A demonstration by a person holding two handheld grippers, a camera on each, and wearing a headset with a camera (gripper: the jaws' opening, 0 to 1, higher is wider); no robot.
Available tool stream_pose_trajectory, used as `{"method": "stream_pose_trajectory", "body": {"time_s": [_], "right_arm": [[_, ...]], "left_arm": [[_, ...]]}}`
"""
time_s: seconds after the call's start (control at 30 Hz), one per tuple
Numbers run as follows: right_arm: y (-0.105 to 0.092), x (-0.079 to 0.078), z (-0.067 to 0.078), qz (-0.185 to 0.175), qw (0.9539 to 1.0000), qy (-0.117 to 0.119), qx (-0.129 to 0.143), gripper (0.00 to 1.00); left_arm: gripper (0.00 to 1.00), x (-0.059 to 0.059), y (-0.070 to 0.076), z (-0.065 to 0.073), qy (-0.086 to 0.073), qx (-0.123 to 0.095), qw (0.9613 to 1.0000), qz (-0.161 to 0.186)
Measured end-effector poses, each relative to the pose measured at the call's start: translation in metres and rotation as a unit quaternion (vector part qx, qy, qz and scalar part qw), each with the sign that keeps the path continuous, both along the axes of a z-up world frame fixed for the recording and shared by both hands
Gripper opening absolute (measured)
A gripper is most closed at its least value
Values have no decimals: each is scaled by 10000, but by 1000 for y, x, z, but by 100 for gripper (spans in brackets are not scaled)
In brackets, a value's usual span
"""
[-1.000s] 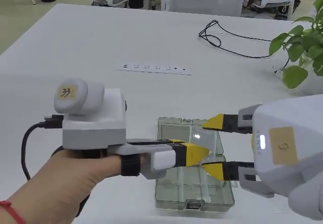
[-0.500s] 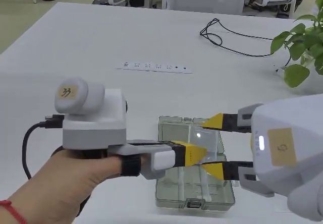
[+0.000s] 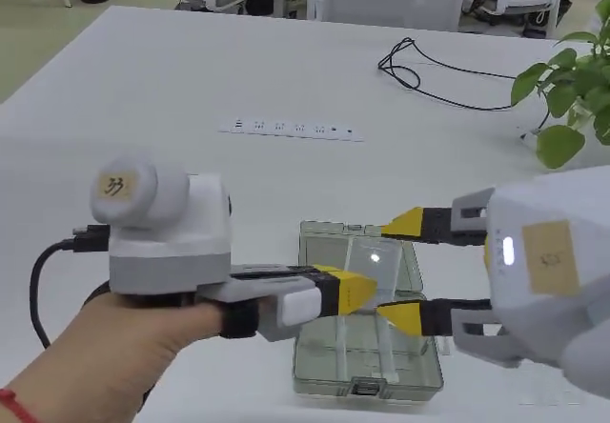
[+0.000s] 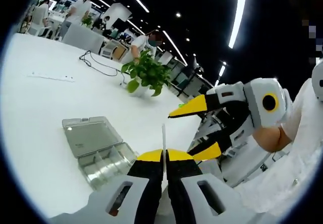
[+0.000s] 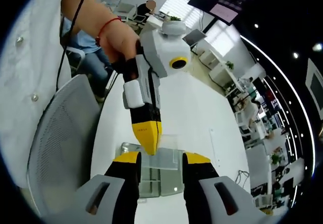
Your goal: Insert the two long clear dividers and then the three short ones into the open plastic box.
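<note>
One divider [image 5: 164,159] pinched in left tongs [image 4: 163,156] — right tongs [image 3: 397,269] agape.

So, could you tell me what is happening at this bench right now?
A person is working with handheld tools, one in each hand. The left tongs are shut on a clear divider, holding it in the air over the open plastic box on the white table. The right tongs are open, one jaw on either side of that divider, not closed on it. The divider is not in the box yet.
</note>
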State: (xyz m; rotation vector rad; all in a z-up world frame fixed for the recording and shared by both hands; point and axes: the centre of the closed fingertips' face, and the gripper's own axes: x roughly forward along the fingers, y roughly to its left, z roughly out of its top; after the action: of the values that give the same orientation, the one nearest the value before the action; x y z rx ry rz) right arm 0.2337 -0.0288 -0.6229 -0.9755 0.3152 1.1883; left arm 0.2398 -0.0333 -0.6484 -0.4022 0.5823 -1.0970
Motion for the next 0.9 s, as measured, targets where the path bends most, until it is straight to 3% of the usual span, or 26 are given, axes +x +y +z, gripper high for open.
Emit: {"method": "stream_pose_trajectory", "body": {"time_s": [0.03, 0.1, 0.17, 0.3, 0.43, 0.53, 0.6, 0.67, 0.8, 0.9], "right_arm": [[0, 0, 2, 6, 9999, 110, 87, 33], [0, 0, 8, 51, 9989, 402, 250, 31], [2, -2, 14, 129, 9963, 731, 429, 29], [6, -12, 19, 488, 9892, 1287, 512, 22], [6, -18, 18, 775, 9809, 1739, 398, 18], [8, -21, 19, 933, 9737, 2048, 359, 17], [12, -29, 20, 1110, 9657, 2318, 374, 15], [15, -32, 19, 1218, 9607, 2473, 317, 14], [18, -35, 12, 1355, 9559, 2603, 117, 11], [18, -41, 8, 1506, 9493, 2759, 3, 9]], "left_arm": [[0, -2, 0, 1, -286, 90, 9995, -123], [0, -7, 0, 1, -603, 230, 9975, -299], [0, -13, 1, 1, -986, 394, 9930, -519], [0, -21, 4, 1, -1460, 530, 9845, -814], [0, -29, 6, 6, -1736, 449, 9787, -997], [0, -37, 6, 12, -2108, 395, 9693, -1201], [0, -40, 7, 13, -2096, 397, 9693, -1224], [0, -43, 7, 14, -2217, 424, 9657, -1284], [0, -47, 7, 17, -2332, 399, 9628, -1308], [0, -47, 8, 19, -2375, 348, 9622, -1289]]}}
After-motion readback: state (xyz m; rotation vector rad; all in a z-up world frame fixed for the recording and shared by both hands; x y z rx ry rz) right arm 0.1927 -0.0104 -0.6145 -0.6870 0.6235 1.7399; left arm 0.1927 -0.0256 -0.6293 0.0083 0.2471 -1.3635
